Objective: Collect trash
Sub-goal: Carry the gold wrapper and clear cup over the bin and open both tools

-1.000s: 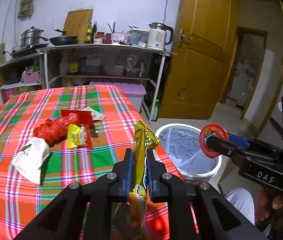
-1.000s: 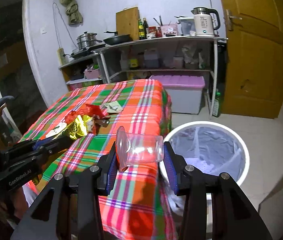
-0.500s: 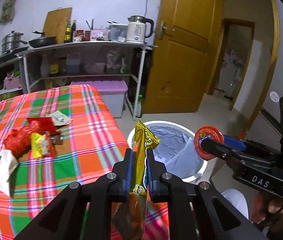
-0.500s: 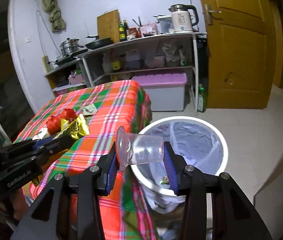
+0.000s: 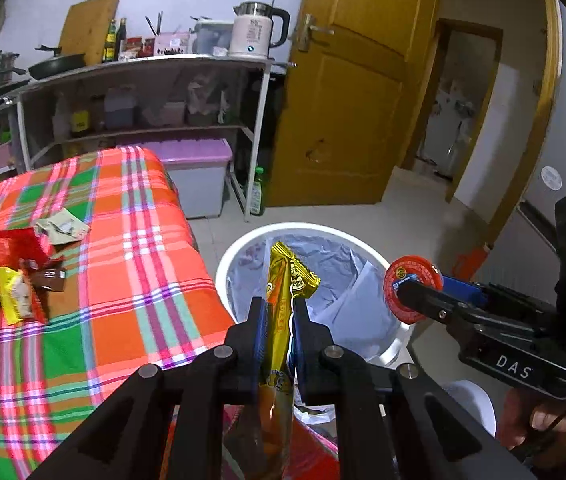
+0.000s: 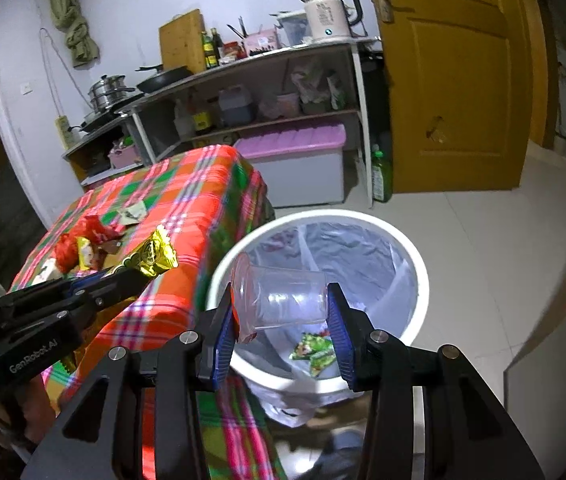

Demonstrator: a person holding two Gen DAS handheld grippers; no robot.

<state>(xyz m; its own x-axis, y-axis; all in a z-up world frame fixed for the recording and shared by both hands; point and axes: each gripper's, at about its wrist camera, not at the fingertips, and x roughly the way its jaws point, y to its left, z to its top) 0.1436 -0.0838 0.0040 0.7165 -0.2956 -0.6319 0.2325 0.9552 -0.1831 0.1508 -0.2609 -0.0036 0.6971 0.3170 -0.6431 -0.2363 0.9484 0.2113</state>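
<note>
Two grips over the white round bin (image 6: 419, 280): my left gripper (image 5: 279, 320), marked "GenRobot.AI", pinches a crinkled gold snack wrapper (image 5: 283, 280); my right gripper (image 6: 281, 320), marked "DAS", clamps a clear plastic cup (image 6: 283, 300).

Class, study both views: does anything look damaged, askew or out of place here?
Yes. The clear plastic cup, held sideways in the right hand-held gripper, is squashed out of round. Crumpled wrappers lie scattered on the plaid-covered table. The white lined trash bin already holds a green wrapper.
</note>
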